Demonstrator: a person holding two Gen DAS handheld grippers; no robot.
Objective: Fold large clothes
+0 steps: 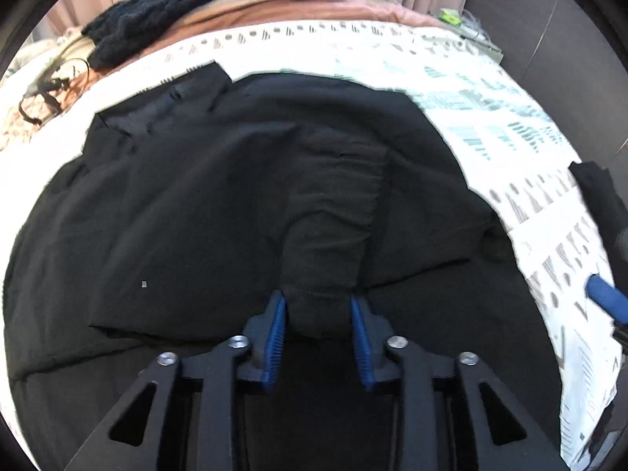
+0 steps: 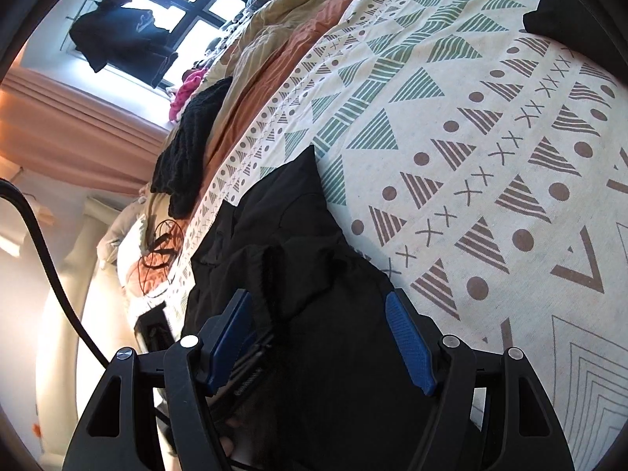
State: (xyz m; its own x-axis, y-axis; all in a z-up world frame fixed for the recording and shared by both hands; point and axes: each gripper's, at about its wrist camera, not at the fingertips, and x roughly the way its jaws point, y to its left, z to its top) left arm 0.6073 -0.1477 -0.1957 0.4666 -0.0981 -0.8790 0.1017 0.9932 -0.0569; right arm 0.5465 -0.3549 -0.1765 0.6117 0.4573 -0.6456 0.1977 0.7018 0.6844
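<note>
A large black garment [image 1: 204, 204] lies spread on a patterned bedspread [image 1: 471, 90]. My left gripper [image 1: 318, 306] has its blue pads closed partway on a bunched black sleeve end [image 1: 333, 216], which lies between the fingers and is lifted over the garment. In the right wrist view the same black garment [image 2: 314, 306] lies under my right gripper [image 2: 318, 314], whose blue fingers stand wide apart above the cloth and grip nothing. A blue finger of the right gripper shows at the right edge of the left wrist view [image 1: 604, 294].
A black knitted garment [image 1: 165, 8] and beige and orange bedding [image 1: 298, 11] lie at the far side of the bed. Cables [image 1: 47, 90] lie at far left. Another black cloth [image 2: 569, 19] lies at the bedspread's far right. Curtains [image 2: 70, 133] and a window are beyond.
</note>
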